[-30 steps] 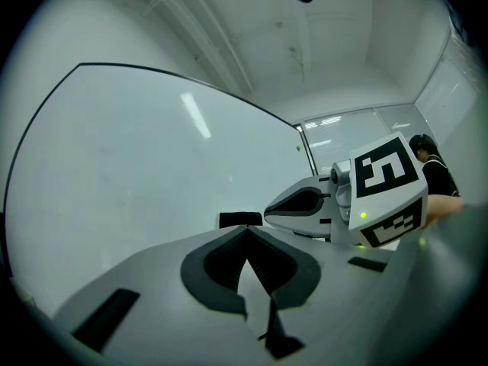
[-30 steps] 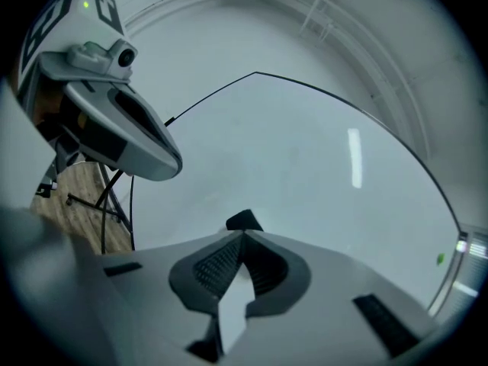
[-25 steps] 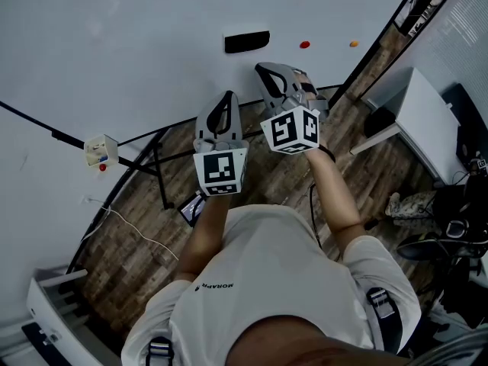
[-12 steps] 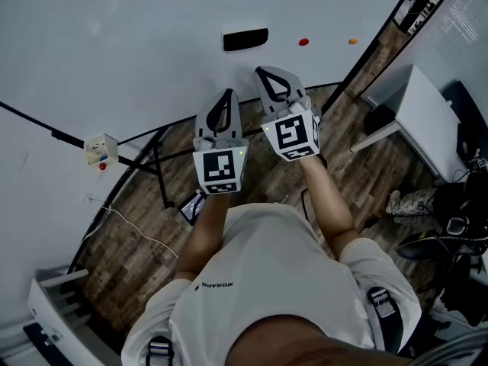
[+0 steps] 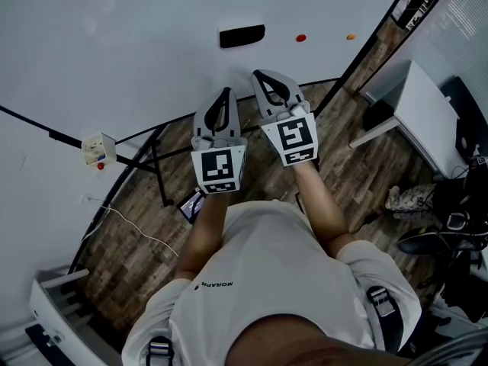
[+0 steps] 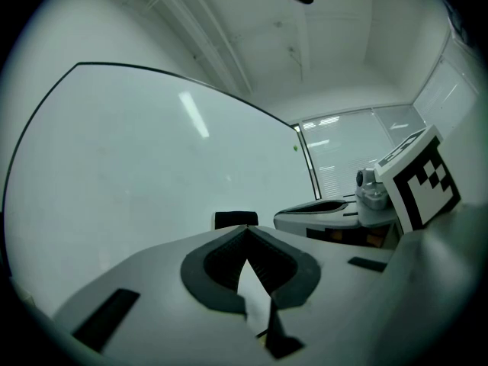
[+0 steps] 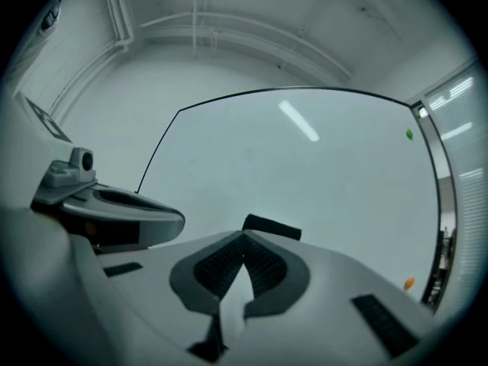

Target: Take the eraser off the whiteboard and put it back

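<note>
A black eraser [image 5: 242, 35] sticks to the whiteboard [image 5: 114, 44], straight ahead of both grippers. My left gripper [image 5: 222, 97] is shut and empty, a short way back from the board. My right gripper [image 5: 264, 75] is beside it, slightly nearer the eraser, also shut with nothing between its fingers. In the left gripper view the eraser [image 6: 235, 219] shows just past the closed tips [image 6: 245, 229], and the right gripper [image 6: 335, 208] lies alongside. The right gripper view has the eraser [image 7: 271, 226] just above its closed tips [image 7: 244, 236].
A red magnet [image 5: 300, 37] and an orange magnet [image 5: 350, 36] sit right of the eraser. A small white box [image 5: 97, 149] hangs at the board's lower left. The black stand legs [image 5: 156, 166] cross the wooden floor. A white table [image 5: 427, 120] stands at the right.
My right gripper has rolled about its own axis, so its marker cube now faces the camera more squarely. The left gripper and the eraser have stayed put.
</note>
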Tool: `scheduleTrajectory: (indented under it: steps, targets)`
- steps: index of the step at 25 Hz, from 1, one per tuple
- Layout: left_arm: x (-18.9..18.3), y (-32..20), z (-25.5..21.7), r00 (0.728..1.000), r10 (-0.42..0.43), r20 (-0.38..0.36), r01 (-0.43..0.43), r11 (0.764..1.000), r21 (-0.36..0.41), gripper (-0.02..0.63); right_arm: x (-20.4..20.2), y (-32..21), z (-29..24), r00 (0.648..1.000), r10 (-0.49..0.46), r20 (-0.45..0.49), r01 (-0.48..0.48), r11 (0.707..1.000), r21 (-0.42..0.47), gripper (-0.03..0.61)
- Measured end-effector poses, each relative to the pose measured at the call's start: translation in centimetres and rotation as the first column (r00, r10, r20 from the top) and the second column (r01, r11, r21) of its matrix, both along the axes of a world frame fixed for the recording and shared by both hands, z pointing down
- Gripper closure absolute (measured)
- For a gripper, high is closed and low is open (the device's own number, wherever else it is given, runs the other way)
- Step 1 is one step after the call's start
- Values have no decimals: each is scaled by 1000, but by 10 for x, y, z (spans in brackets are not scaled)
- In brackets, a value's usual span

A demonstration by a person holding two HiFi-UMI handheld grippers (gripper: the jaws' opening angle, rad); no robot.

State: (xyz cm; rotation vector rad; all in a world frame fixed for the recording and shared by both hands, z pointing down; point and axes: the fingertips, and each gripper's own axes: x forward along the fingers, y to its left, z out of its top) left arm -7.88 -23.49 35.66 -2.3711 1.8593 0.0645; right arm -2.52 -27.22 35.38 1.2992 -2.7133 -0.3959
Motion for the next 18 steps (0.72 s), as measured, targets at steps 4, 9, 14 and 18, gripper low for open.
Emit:
scheduleTrajectory:
  steps: [4,9,14,18]
  targets:
    - [2,1,1,1000,-1,3,1,1000,-2,612,4,4,-3,998,5,59,-4,1000,-14,565]
    - [3,1,0,1000,-1,2,1,1000,0,612,2,11,-1,996,-3,91,7,999,-42,566]
    - [1,1,1,1000,-4,4,4,1000,-1,612,-1,16,6,993,-20,116,27,998,-63,565]
    - [3,1,1,1000,-1,4,1,1000,-2,612,1,19,8,991,-20,131,30,997,-76,566]
